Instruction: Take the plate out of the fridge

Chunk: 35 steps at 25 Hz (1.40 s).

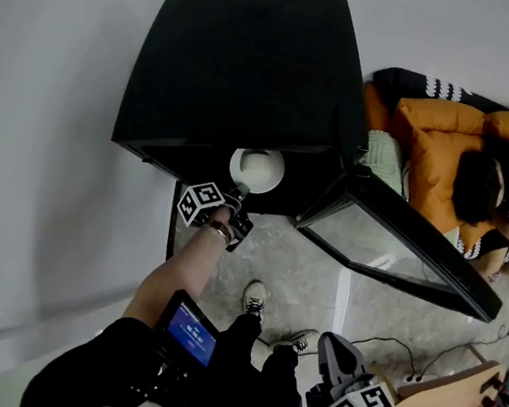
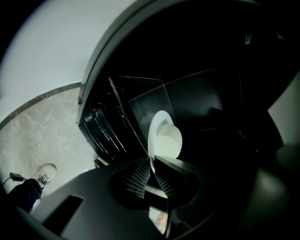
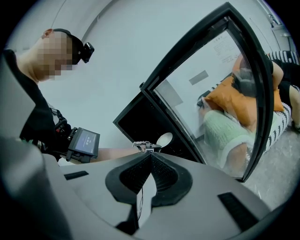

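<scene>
**Plate [image 2: 164, 136] clamped by its rim in the left gripper [image 2: 152, 165], at the fridge [image 1: 247, 64] opening.**
Only the near edge, just ahead of the jaws, is gripped, so the plate could be levered loose and dropped if withdrawn abruptly.

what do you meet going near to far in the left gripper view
left gripper, shut on the rim of the next thing → round white plate → dark inside of the black fridge
</scene>
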### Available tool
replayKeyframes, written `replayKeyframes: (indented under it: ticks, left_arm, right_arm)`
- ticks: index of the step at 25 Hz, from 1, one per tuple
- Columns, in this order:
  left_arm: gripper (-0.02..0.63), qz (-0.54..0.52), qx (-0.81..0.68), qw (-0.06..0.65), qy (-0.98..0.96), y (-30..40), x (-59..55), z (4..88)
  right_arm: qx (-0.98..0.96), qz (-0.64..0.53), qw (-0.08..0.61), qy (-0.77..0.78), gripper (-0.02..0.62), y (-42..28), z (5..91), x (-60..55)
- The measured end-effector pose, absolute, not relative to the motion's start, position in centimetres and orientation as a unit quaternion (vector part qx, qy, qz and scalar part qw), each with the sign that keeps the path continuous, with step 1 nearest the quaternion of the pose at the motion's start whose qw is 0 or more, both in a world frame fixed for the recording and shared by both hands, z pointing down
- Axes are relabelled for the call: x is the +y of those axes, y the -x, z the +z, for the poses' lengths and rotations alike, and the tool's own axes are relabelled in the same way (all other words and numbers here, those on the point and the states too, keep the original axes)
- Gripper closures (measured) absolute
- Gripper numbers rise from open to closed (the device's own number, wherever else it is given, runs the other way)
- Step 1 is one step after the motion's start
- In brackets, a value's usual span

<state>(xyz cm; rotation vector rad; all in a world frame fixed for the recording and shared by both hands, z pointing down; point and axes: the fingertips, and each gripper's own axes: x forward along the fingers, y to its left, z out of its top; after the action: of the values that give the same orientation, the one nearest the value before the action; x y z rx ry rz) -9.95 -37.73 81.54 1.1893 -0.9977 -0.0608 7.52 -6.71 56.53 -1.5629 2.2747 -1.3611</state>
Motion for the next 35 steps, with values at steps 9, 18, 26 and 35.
replayKeyframes:
  ticks: [9, 18, 26, 35]
  left_arm:
    - [0.571, -0.054, -0.448, 0.717, -0.531, 10.4, -36.6, 81.6]
    - [0.568, -0.113, -0.418, 0.719, -0.544, 9.5, -37.3, 82.0]
    - [0.568, -0.136, -0.408, 0.724, -0.540, 9.1, -38.3, 82.4]
    - [0.583, -0.156, -0.401, 0.726, -0.537, 10.7, -35.8, 82.2]
  right_arm:
    - [0.748, -0.442, 0.029, 0.494, 0.598, -7.0, 56.6, -7.2]
    - [0.740, -0.450, 0.027, 0.499, 0.598, -7.0, 57.1, -6.5]
    - [0.736, -0.455, 0.022, 0.501, 0.598, -6.6, 57.6, -6.4]
    - [0.744, -0.457, 0.022, 0.488, 0.598, -5.5, 57.7, -7.0]
